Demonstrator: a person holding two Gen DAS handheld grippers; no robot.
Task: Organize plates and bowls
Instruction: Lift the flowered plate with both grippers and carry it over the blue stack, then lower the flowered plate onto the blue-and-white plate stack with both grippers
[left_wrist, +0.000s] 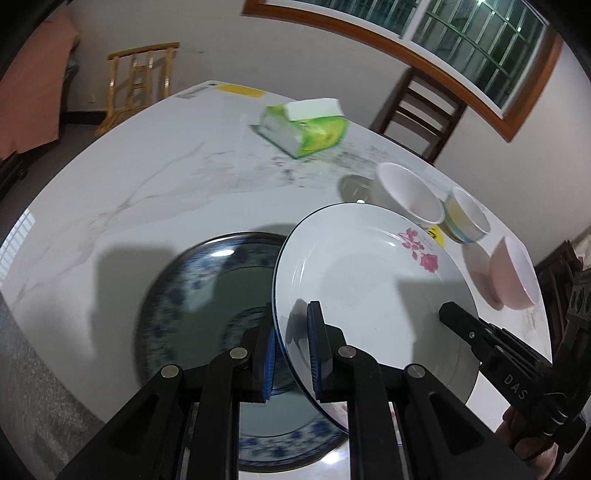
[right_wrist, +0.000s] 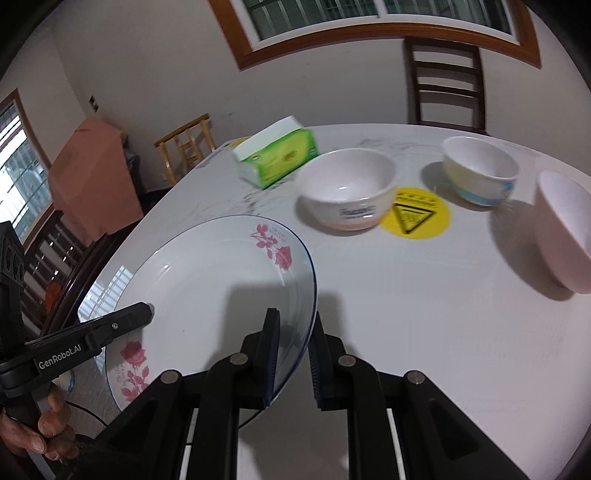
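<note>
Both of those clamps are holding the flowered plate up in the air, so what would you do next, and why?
Probably lower the white rose plate onto the blue patterned plate below. The left gripper and right gripper pinch opposite rims, and it already partly overlaps that plate.

Left tongs (left_wrist: 291, 354) angle steeply down, jaws nipped nearly closed on a thin rim. Right tongs (right_wrist: 293, 354) mirror them on the opposite edge, equally pinched. Below the left tongs' arm, a hand (right_wrist: 44, 432) wraps the handle, fingers (right_wrist: 55, 404) curled.

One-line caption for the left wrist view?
Both tools grip the rose plate by opposite rims, above the blue-patterned plate.
</note>
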